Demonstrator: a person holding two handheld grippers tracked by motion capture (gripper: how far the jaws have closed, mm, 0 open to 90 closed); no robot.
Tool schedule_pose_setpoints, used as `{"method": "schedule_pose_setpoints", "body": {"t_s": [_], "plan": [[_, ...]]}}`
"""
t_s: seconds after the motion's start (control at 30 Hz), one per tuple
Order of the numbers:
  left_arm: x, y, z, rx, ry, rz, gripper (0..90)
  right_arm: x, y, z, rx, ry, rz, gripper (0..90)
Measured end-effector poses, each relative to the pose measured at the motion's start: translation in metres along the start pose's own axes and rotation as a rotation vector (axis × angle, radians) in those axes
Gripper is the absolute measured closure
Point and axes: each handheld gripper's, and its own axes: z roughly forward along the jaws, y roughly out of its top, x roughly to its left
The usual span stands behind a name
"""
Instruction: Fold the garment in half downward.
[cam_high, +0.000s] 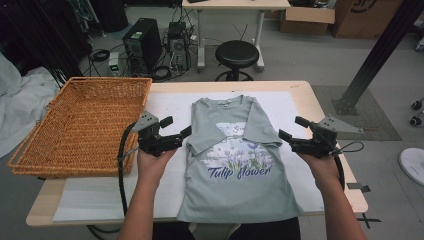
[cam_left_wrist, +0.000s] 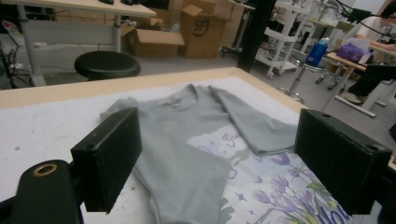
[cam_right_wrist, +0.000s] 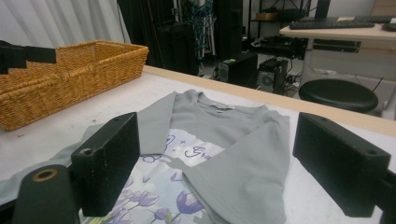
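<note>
A lab: computer towers (cam_high: 144, 42), cables, cardboard boxes (cam_high: 307, 20)

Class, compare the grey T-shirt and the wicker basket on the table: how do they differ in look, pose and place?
The T-shirt is soft grey cloth lying flat with both sleeves folded in; the basket is stiff orange-brown wicker with raised walls. The T-shirt sits mid-table between the grippers; the basket overhangs the table's left edge. Both rest on the table.
</note>
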Motion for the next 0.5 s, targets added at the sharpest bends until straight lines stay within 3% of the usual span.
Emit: {"method": "schedule_pose_setpoints", "body": {"t_s": [0.27, 0.43, 0.5], "plan": [[0.010, -0.001, 0.027, 0.065, 0.005, -0.017, 15.7, -0.013, -0.005, 0.011, 0.043, -0.001, 0.036, 13.8], [0.025, -0.005, 0.060, 0.113, -0.001, -0.047, 15.9, -0.033, -0.005, 0.039, 0.120, -0.031, 0.114, 14.0], [0.030, -0.005, 0.075, 0.148, 0.004, -0.053, 16.0, -0.041, -0.005, 0.056, 0.162, -0.025, 0.119, 14.3]]}}
